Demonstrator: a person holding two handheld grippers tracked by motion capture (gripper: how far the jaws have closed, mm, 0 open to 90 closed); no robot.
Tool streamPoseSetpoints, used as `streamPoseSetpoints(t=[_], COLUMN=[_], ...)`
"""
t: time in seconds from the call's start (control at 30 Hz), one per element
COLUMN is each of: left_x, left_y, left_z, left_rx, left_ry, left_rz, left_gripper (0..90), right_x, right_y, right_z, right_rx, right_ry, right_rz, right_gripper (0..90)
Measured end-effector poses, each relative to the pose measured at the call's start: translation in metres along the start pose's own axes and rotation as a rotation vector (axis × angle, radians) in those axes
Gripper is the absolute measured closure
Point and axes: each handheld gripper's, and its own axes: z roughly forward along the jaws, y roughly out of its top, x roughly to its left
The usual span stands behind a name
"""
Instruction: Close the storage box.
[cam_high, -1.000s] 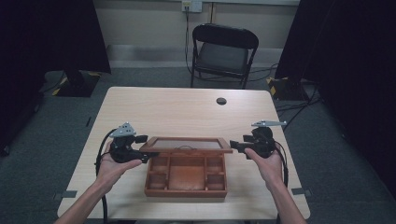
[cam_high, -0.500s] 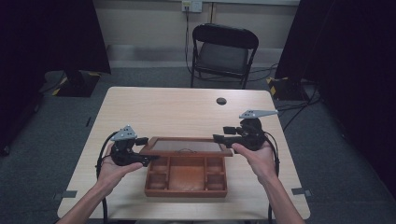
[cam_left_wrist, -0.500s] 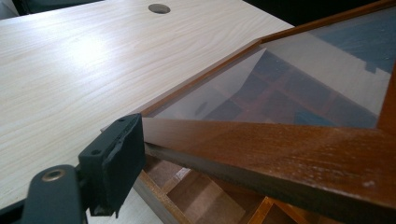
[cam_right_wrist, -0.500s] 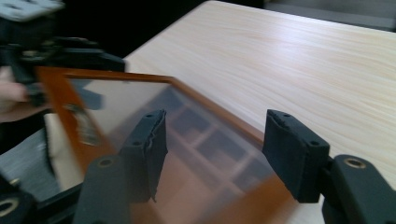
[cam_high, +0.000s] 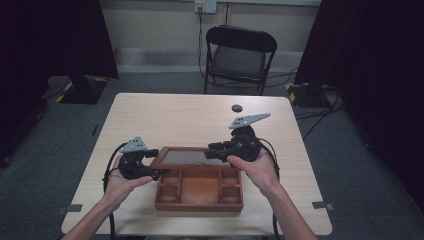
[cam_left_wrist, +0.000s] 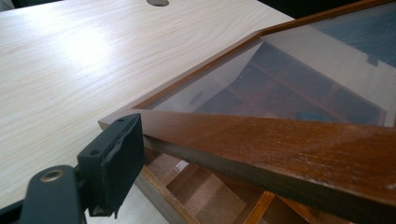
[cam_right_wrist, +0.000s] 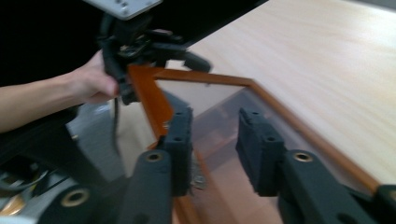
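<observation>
Sitting near the front edge of the table (cam_high: 165, 112), the wooden box (cam_high: 199, 192) has its glass-paned lid (cam_high: 187, 156) raised at a tilt, hinged along the far side, with the open compartments showing below it. The left gripper (cam_high: 150, 162) stands at the lid's 9 o'clock end, and the left gripper view shows one black pad (cam_left_wrist: 119, 156) pressed against the lid's wooden frame at its corner, so this gripper has hold of the lid; its other jaw is hidden behind the frame. The right gripper (cam_high: 216, 149) lies over the lid's 3 o'clock half, above the glass. Its jaws have just been closing, yet in the right gripper view the two pads (cam_right_wrist: 180, 140) are apart with a clear gap, and only the pane is seen through that gap; whether either pad touches the lid cannot be told. From the right gripper view the left gripper (cam_right_wrist: 154, 46) and its hand (cam_right_wrist: 93, 81) appear at 11 o'clock, at the lid's far corner. A small dark disc (cam_high: 236, 107) rests on the table at 12 o'clock of the box, well apart from both grippers.
</observation>
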Motion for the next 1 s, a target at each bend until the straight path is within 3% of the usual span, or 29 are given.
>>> streamPoseSetpoints(t=[0.1, 0.33, 0.73, 0.87, 0.9, 1.0], left_x=[0.000, -0.001, -0.002, -0.001, -0.001, -0.002], left_y=[0.000, -0.001, -0.002, -0.002, -0.002, -0.003], left_z=[0.000, 0.000, 0.000, 0.000, 0.000, 0.001], left_rx=[0.000, 0.006, 0.013, 0.011, 0.018, 0.022], left_ry=[-0.001, 0.002, -0.001, -0.001, 0.002, 0.000], left_rz=[0.006, 0.014, 0.018, 0.013, 0.027, 0.019], left_gripper=[17.2, 17.3, 17.5, 17.5, 17.3, 17.7], right_x=[0.004, 0.009, 0.005, 0.004, 0.002, 0.002], right_y=[0.000, 0.001, -0.001, -0.002, -0.004, -0.005], right_z=[0.008, 0.021, 0.025, 0.025, 0.027, 0.029], right_rx=[0.038, 0.071, 0.090, 0.111, 0.117, 0.122], right_ry=[0.044, 0.086, 0.108, 0.110, 0.110, 0.109], right_rz=[-0.015, -0.025, -0.009, -0.002, 0.000, -0.004], right_gripper=[72.7, 76.7, 78.4, 74.4, 75.8, 78.4])
